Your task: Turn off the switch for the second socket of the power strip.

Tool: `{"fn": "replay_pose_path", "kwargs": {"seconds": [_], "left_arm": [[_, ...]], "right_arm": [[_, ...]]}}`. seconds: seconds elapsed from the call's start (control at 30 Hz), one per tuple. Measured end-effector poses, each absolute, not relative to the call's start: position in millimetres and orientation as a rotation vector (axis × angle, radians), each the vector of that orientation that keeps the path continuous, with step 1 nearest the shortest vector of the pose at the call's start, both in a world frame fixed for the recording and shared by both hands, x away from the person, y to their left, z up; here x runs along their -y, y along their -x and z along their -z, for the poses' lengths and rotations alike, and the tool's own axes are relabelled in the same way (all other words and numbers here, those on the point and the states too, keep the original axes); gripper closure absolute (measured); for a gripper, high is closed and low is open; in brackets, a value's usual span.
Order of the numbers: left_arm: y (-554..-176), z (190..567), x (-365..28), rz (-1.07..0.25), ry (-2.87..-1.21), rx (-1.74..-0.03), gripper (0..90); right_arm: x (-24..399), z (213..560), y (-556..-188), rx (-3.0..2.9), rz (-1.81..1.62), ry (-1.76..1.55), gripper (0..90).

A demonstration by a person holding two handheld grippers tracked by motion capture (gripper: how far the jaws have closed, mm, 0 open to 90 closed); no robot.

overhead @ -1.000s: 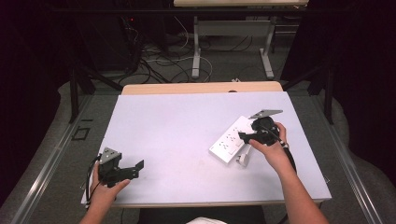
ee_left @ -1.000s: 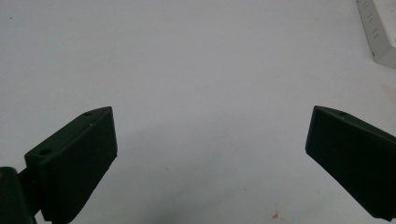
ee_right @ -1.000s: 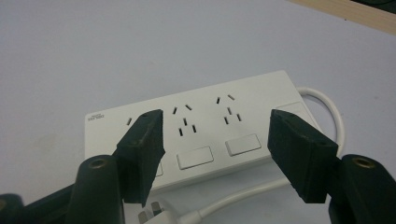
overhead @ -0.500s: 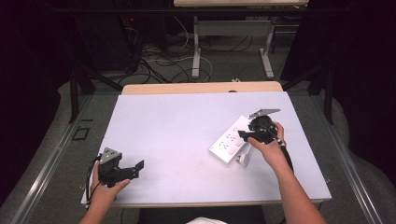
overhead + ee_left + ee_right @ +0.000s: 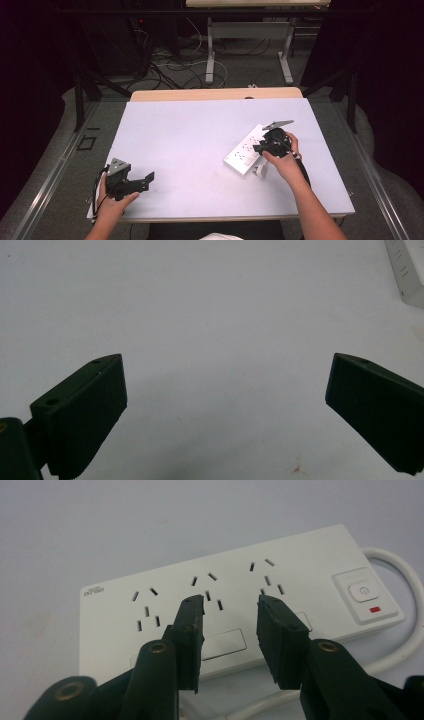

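Observation:
A white power strip (image 5: 242, 152) lies aslant on the right half of the pale table (image 5: 200, 135). My right gripper (image 5: 258, 147) hovers over its near long edge. In the right gripper view the strip (image 5: 300, 555) shows three socket groups and a switch (image 5: 362, 592) with a red mark. My right gripper (image 5: 227, 602) has its jaws a little apart just above the middle sockets, with nothing between them. My left gripper (image 5: 147, 177) rests near the table's front left corner. Its jaws (image 5: 225, 390) stand wide open over bare table.
The strip's white cable (image 5: 400, 650) curls round its switch end, and a white lump of it (image 5: 259, 170) lies just below the right hand. A corner of the strip (image 5: 405, 275) shows far off in the left gripper view. Desk legs and cables stand beyond the table's far edge.
My right gripper has edged slightly left over the power strip. The left gripper has stayed put.

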State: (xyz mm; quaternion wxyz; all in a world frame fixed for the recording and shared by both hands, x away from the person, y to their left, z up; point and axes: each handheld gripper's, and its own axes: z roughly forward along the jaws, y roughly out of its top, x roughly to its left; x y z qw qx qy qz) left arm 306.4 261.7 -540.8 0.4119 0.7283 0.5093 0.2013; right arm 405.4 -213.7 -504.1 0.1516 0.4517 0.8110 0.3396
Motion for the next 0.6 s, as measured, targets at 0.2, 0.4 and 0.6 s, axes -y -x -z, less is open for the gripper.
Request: {"fn": "replay_pose_path", "kwargs": {"seconds": [0.2,0.4,0.6], "left_arm": [[-306.3,540.5,-261.9,-0.506,-1.837,-1.281,4.0],[-306.5,540.5,-262.2,-0.508,-1.837,-1.279,4.1],[-306.4,540.2,-262.3,-0.501,-1.85,-1.28,4.3]], "right_arm": [[208.4,509.0,-405.3,-2.355,-0.942,-1.276,70.3],[205.6,511.8,-404.9,-2.367,-0.94,-1.266,76.1],[203.5,514.4,-404.4,-2.392,-0.905,-1.298,78.5]]}}
